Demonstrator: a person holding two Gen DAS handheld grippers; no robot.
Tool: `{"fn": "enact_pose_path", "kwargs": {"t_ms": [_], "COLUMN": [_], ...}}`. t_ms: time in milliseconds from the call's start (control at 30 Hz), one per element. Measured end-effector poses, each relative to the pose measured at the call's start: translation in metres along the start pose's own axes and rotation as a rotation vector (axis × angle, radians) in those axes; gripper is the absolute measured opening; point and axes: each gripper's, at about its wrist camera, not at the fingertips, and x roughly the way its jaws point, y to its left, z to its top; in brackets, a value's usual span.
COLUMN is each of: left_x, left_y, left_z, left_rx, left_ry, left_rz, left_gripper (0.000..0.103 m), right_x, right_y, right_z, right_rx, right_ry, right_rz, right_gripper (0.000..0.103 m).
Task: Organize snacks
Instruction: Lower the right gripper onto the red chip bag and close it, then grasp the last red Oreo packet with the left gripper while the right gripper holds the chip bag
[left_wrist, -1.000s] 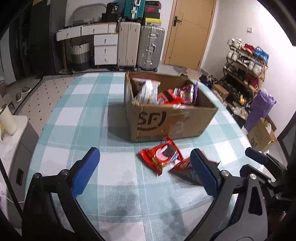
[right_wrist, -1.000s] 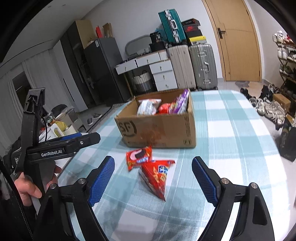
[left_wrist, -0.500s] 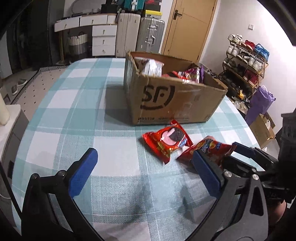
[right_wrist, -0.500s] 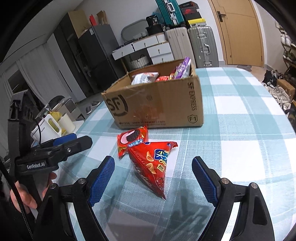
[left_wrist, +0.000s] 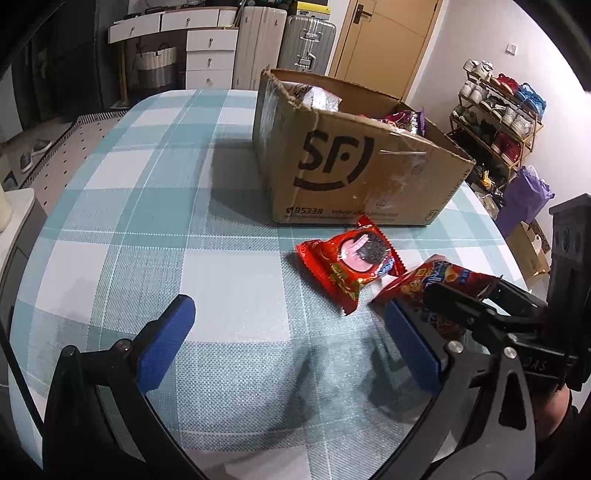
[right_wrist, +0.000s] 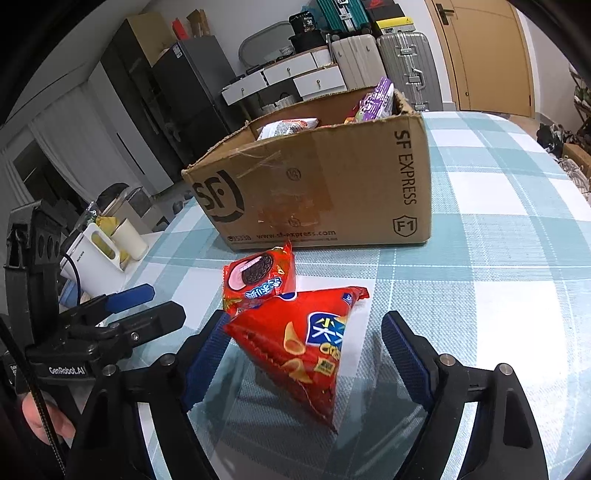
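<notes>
An open cardboard box (left_wrist: 362, 166) (right_wrist: 325, 184) holding several snack packets stands on the checked tablecloth. In front of it lie a red cookie packet (left_wrist: 351, 266) (right_wrist: 258, 280) and a red triangular chips bag (left_wrist: 439, 280) (right_wrist: 306, 343), overlapping slightly. My right gripper (right_wrist: 304, 328) straddles the chips bag and its jaws are closing. The left pad is at the bag's corner and the right pad stands clear of it. My left gripper (left_wrist: 286, 317) hovers open over bare cloth, to the left of the cookie packet, with nothing between its fingers.
The table (left_wrist: 147, 221) is round with a teal checked cloth. A white kettle and cups (right_wrist: 96, 258) sit on a stand off its left side. Suitcases and drawers (left_wrist: 210, 48) line the far wall. A shoe rack (left_wrist: 498, 122) and a purple bag (left_wrist: 524, 199) are to the right.
Both grippers have come down and closer to the packets. The right gripper now has the chips bag between its fingers, and its jaws have narrowed a little.
</notes>
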Motion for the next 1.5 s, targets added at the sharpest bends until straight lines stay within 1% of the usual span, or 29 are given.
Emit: {"fn": "enact_pose_path", "kwargs": {"t_ms": [33, 100, 167, 200, 233, 367, 567, 733, 800, 900, 1000, 1200, 1500], "left_x": [0.003, 0.005, 0.005, 0.007, 0.008, 0.01, 0.012, 0.011, 0.011, 0.013, 0.016, 0.028, 0.058], "left_y": [0.001, 0.003, 0.005, 0.006, 0.007, 0.01, 0.01, 0.002, -0.002, -0.01, -0.016, -0.023, -0.034], "left_z": [0.001, 0.0, 0.0, 0.0, 0.001, 0.001, 0.001, 0.004, 0.005, 0.006, 0.008, 0.014, 0.028], "left_rx": [-0.003, -0.007, -0.011, -0.012, -0.014, -0.016, -0.022, 0.003, 0.015, 0.039, 0.05, 0.066, 0.09], "left_ry": [0.003, 0.007, 0.009, 0.011, 0.013, 0.016, 0.029, 0.023, 0.02, 0.023, 0.025, 0.048, 0.092], "left_rz": [0.0, 0.003, 0.007, 0.008, 0.009, 0.018, 0.026, 0.037, 0.039, 0.046, 0.043, 0.033, 0.012], "left_gripper": [0.102, 0.102, 0.102, 0.102, 0.102, 0.102, 0.102, 0.102, 0.102, 0.102, 0.102, 0.102, 0.102], "right_x": [0.002, 0.007, 0.011, 0.013, 0.014, 0.014, 0.002, -0.008, -0.016, -0.03, -0.039, -0.049, -0.056], "right_y": [0.0, 0.001, 0.001, 0.001, 0.002, 0.004, 0.008, 0.005, 0.005, 0.006, 0.005, -0.007, -0.024], "right_z": [0.0, 0.001, 0.0, 0.0, -0.001, -0.001, -0.003, -0.004, -0.005, -0.007, -0.007, -0.01, -0.015], "right_rx": [0.0, 0.0, 0.0, 0.002, -0.002, -0.011, -0.028, -0.024, -0.026, -0.043, -0.04, -0.008, 0.026], "right_ry": [0.006, 0.018, 0.027, 0.028, 0.026, 0.019, -0.012, -0.037, -0.067, -0.11, -0.131, -0.141, -0.143], "right_rz": [0.003, 0.016, 0.025, 0.039, 0.042, 0.036, -0.009, -0.003, 0.012, 0.001, 0.003, -0.005, -0.012], "right_gripper": [0.076, 0.07, 0.058, 0.049, 0.044, 0.042, 0.042, 0.042, 0.042, 0.042, 0.042, 0.042, 0.042]}}
